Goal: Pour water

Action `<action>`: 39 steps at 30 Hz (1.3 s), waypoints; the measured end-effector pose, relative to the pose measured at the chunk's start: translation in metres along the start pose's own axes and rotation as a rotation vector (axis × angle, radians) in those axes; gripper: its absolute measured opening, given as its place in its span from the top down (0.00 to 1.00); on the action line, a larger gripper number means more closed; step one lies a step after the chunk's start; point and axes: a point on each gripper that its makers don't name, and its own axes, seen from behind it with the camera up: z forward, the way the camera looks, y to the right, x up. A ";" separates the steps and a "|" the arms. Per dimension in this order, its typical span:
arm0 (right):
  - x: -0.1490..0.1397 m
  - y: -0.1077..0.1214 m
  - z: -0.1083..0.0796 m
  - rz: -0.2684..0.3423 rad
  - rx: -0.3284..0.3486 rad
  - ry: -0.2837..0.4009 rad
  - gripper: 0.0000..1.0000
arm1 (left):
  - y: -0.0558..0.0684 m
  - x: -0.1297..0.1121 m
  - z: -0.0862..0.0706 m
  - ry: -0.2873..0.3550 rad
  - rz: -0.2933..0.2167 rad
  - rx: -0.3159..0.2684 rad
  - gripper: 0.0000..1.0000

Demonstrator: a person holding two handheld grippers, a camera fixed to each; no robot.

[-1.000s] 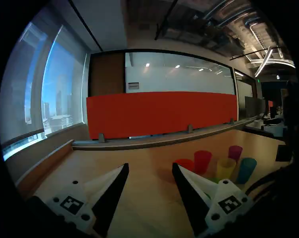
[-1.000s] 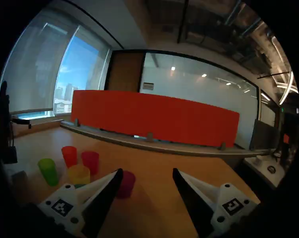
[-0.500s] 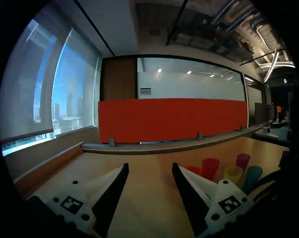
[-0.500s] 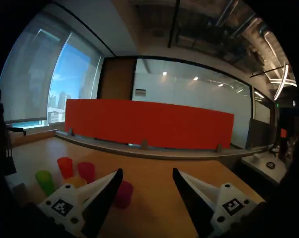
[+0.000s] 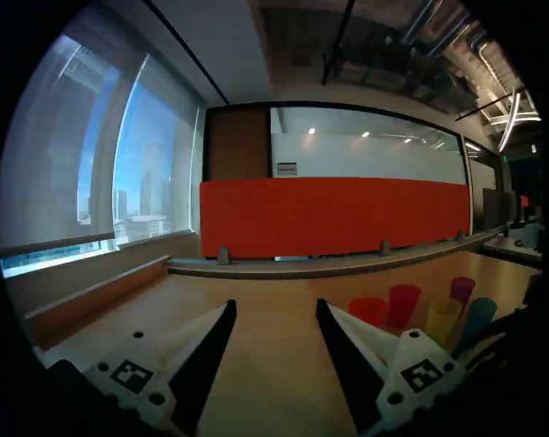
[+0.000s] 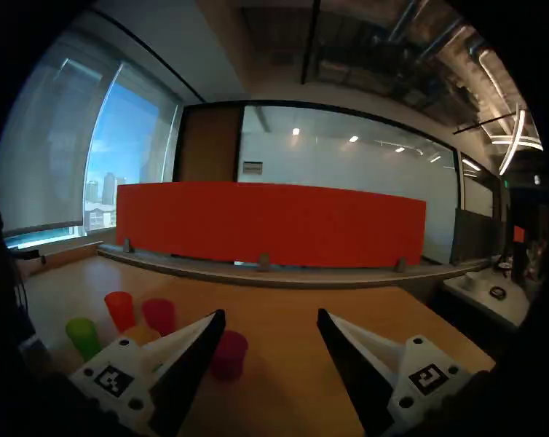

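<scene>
The left gripper [image 5: 274, 303] is held over the light wooden table [image 5: 274, 386], jaws apart, with nothing between them. The right gripper [image 6: 270, 315] is held likewise, jaws apart and empty. Upright plastic cups are grouped on the table, right of the left gripper: orange plastic cup [image 5: 367, 310], red plastic cup [image 5: 403, 304], yellow plastic cup [image 5: 443, 319], teal plastic cup [image 5: 479, 315], magenta plastic cup [image 5: 461, 289]. A green plastic cup [image 6: 81, 336] is seen left of the right gripper. A red partition panel [image 5: 333, 215] stands along the far table edge.
</scene>
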 end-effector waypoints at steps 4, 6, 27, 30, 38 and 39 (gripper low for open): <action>0.002 0.001 -0.001 0.009 -0.007 0.010 0.01 | 0.000 -0.005 0.000 0.003 0.008 0.012 0.20; 0.003 0.003 -0.002 0.010 -0.017 0.013 0.01 | 0.000 -0.006 0.000 0.010 0.010 0.016 0.20; -0.005 0.023 -0.006 0.019 -0.071 0.004 0.01 | 0.002 -0.028 -0.005 0.007 -0.018 0.026 0.20; -0.004 0.025 -0.007 0.019 -0.073 0.007 0.01 | -0.001 -0.032 -0.006 0.004 -0.027 0.028 0.20; -0.003 0.030 -0.008 0.023 -0.084 0.007 0.01 | -0.001 -0.038 -0.007 0.000 -0.040 0.025 0.20; -0.003 0.030 -0.009 0.023 -0.085 0.007 0.01 | 0.000 -0.039 -0.007 -0.001 -0.039 0.025 0.20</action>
